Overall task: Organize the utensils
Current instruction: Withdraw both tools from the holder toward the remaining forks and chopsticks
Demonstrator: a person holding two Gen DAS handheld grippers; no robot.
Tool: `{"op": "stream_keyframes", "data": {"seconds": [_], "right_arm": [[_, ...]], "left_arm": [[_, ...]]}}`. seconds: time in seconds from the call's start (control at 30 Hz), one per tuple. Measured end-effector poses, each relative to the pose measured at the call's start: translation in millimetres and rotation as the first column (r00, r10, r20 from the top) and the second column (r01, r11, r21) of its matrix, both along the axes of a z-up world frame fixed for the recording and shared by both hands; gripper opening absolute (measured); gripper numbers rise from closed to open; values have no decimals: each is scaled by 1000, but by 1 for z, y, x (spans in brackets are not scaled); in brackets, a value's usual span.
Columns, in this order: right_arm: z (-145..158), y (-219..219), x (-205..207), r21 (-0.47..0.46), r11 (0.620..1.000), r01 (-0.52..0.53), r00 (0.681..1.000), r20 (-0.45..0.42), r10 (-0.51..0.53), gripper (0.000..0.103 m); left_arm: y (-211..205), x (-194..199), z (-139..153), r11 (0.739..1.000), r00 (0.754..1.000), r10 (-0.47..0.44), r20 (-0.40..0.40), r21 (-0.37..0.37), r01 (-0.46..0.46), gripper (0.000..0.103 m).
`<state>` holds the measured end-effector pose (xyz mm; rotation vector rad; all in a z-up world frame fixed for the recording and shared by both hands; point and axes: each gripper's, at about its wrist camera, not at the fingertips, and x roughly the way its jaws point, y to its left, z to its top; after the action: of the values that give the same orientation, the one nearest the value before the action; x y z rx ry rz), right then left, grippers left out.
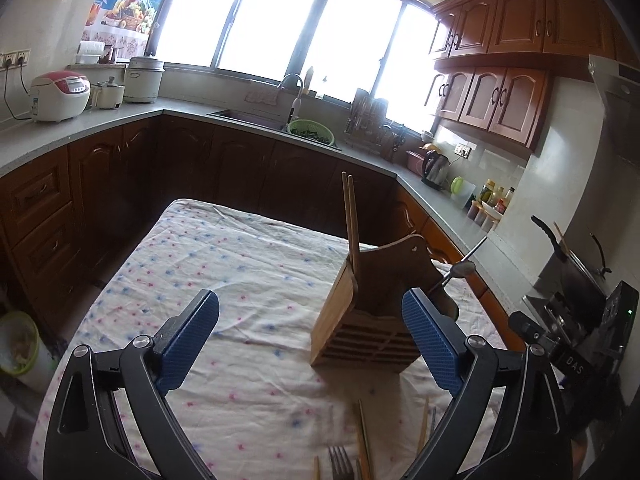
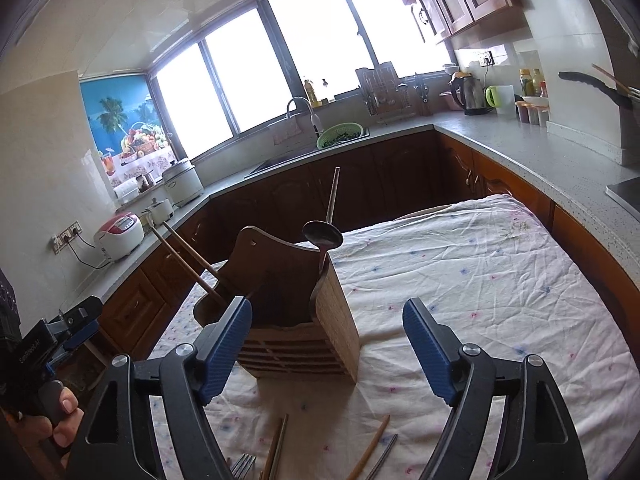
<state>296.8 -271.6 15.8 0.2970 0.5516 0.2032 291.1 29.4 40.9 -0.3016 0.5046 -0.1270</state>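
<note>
Through the left wrist camera I see my left gripper (image 1: pixel 310 338) with its blue pads (image 1: pixel 188 344) spread wide and nothing between them. It hangs over the cloth-covered table (image 1: pixel 224 264). The wooden utensil holder (image 1: pixel 372 308) stands toward the table's right edge, just behind my right pad. Two wooden chopsticks (image 1: pixel 349 216) rise from its left compartment, and a metal spoon (image 1: pixel 460 270) leans out of its right side. At the near edge lie a fork (image 1: pixel 340 462) and more chopsticks (image 1: pixel 364 436), loose on the cloth.

Through the right wrist camera my right gripper (image 2: pixel 326 350) also stands apart and empty. The holder (image 2: pixel 296 312) sits just behind its left pad, toward the table's left edge, chopsticks (image 2: pixel 188 264) slanting out left, spoon (image 2: pixel 322 236) upright at its right corner. Loose pieces lie at the near edge, probably chopsticks (image 2: pixel 370 446) and a fork (image 2: pixel 242 464), though blurred. A hand (image 2: pixel 52 420) grips the other tool's handle at lower left.
</note>
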Motion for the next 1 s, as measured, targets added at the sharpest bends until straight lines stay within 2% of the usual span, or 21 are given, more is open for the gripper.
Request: {"op": "stream_keyframes", "data": {"seconds": [0.5,1.0], "right_arm": [[-9,-10,-87,51,999,9,1000,-26,-8,83],[-27,-15,-134,36,999,9,998,-58,-7,83]], "left_arm": [[15,-78,-41,999,993,4,-115,-32,-8,96],[5,-110,-60,1000,987,-23,-160,1,23,96]]}}
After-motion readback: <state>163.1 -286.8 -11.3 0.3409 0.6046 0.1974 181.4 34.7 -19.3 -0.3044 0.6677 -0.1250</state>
